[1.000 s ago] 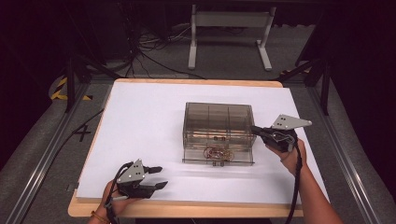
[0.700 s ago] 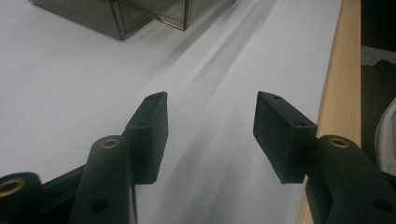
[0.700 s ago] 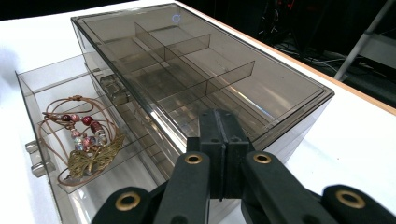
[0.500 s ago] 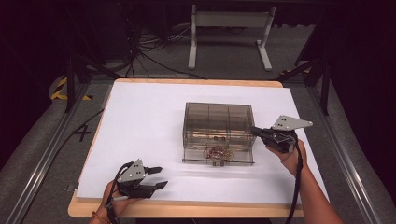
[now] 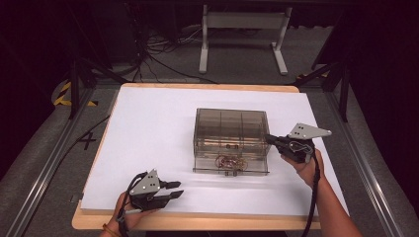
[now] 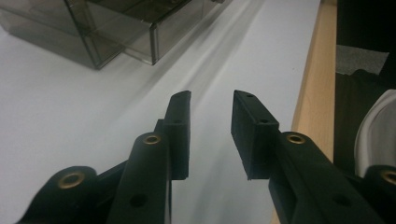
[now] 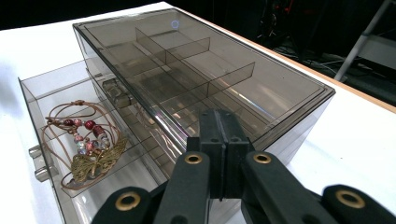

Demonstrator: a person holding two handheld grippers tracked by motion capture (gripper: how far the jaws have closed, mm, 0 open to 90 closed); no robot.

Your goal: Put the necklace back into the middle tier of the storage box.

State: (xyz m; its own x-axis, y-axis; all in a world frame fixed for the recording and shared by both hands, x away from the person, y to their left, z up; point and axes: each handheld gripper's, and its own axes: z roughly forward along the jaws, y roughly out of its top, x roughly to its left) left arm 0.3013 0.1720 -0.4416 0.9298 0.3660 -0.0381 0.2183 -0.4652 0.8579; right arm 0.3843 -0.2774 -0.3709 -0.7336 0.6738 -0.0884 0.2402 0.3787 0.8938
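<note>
A smoky clear organiser box (image 5: 231,129) stands in the middle of the white table (image 5: 148,128). Its bottom drawer (image 5: 257,167) is pulled out toward me and holds a beaded cord necklace (image 5: 230,161), which is also plain in the right gripper view (image 7: 86,144). My right gripper (image 5: 269,139) is shut with nothing in it, its tips (image 7: 218,114) against the box's right side (image 7: 289,116). My left gripper (image 5: 175,190) lies near the front left edge, open and empty (image 6: 212,95). Its jaws have just been closing, and it points toward the box (image 6: 93,32).
The table's wooden front edge (image 5: 197,220) runs close beside the left gripper (image 6: 317,93). A metal stand (image 5: 242,29) and cables lie on the floor behind the table. Rails flank both sides.
The left gripper's jaws stand closer together than before. Both hands and the box are where they were.
</note>
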